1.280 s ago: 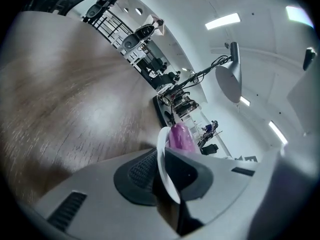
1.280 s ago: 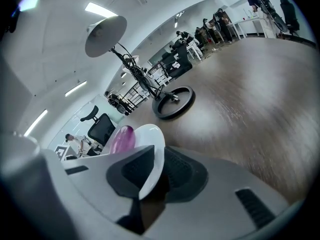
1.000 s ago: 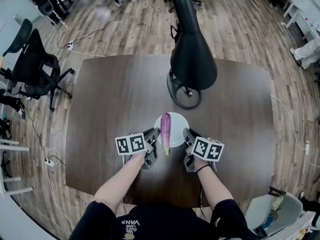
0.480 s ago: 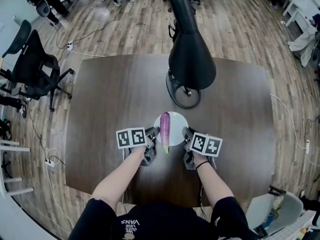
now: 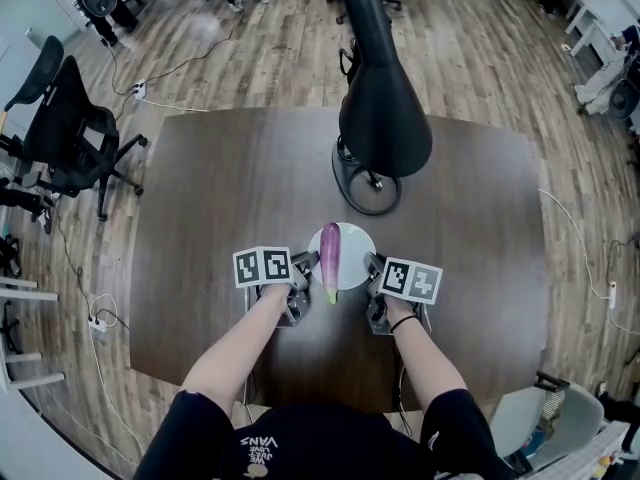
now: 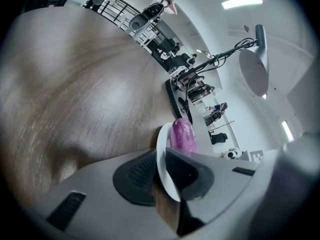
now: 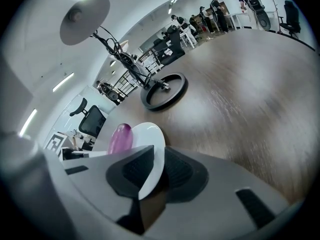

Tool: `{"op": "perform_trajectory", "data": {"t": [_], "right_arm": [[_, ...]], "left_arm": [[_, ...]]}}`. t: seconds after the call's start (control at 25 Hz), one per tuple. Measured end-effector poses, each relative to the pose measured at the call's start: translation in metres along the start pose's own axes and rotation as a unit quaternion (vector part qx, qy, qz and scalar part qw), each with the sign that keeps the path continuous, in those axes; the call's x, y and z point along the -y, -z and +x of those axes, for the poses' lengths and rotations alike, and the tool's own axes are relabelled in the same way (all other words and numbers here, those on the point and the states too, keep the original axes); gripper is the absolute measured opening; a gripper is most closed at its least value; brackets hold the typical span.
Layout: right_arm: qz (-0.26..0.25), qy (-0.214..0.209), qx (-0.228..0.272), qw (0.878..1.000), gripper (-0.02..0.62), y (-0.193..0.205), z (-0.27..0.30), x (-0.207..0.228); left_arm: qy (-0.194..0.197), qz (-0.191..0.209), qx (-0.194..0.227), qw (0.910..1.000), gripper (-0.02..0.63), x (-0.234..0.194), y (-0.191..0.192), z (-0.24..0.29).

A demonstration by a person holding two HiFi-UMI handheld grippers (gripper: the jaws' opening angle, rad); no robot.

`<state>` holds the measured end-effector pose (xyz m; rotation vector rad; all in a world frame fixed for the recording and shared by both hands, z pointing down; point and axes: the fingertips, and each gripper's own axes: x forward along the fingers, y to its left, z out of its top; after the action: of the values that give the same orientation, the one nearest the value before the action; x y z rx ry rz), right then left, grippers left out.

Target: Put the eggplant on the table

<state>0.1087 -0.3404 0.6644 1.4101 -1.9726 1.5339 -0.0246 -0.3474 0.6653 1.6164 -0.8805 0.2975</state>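
A purple eggplant (image 5: 330,253) lies lengthwise on a small white plate (image 5: 358,243) near the front of the dark wooden table (image 5: 220,198). My left gripper (image 5: 304,266) is shut on the plate's left rim, and my right gripper (image 5: 372,268) is shut on its right rim. In the left gripper view the white plate (image 6: 162,149) runs edge-on between the jaws of the left gripper (image 6: 160,176), with the eggplant (image 6: 182,135) just beyond. The right gripper view shows the plate (image 7: 150,136) pinched by the right gripper (image 7: 152,176), the eggplant (image 7: 119,139) at its left.
A black lamp stands behind the plate, its round base (image 5: 368,190) on the table and its big shade (image 5: 385,118) hanging over the middle. Black office chairs (image 5: 70,128) stand left of the table on the wooden floor. A pale chair (image 5: 545,413) sits at the front right.
Both grippers' marker cubes have shifted slightly away from me. The plate and eggplant stay almost where they were, still held at both rims.
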Motion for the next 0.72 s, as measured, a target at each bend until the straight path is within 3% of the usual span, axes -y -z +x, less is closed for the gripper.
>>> {"op": "perform_trajectory", "data": {"t": [0.24, 0.36, 0.72], "right_arm": [[-0.014, 0.005, -0.011, 1.000, 0.058, 0.0008, -0.0013, 0.0001], [-0.016, 0.007, -0.009, 1.000, 0.058, 0.0012, -0.0016, 0.0003], [-0.012, 0.007, -0.003, 1.000, 0.059, 0.0020, -0.0038, 0.0020]], "left_arm": [[-0.017, 0.000, 0.006, 0.9998, 0.047, -0.0005, -0.0015, -0.0030], [-0.025, 0.007, 0.015, 0.9995, 0.079, -0.0010, -0.0044, -0.0062], [-0.022, 0.012, 0.011, 0.9996, 0.101, -0.0013, -0.0033, -0.0091]]}}
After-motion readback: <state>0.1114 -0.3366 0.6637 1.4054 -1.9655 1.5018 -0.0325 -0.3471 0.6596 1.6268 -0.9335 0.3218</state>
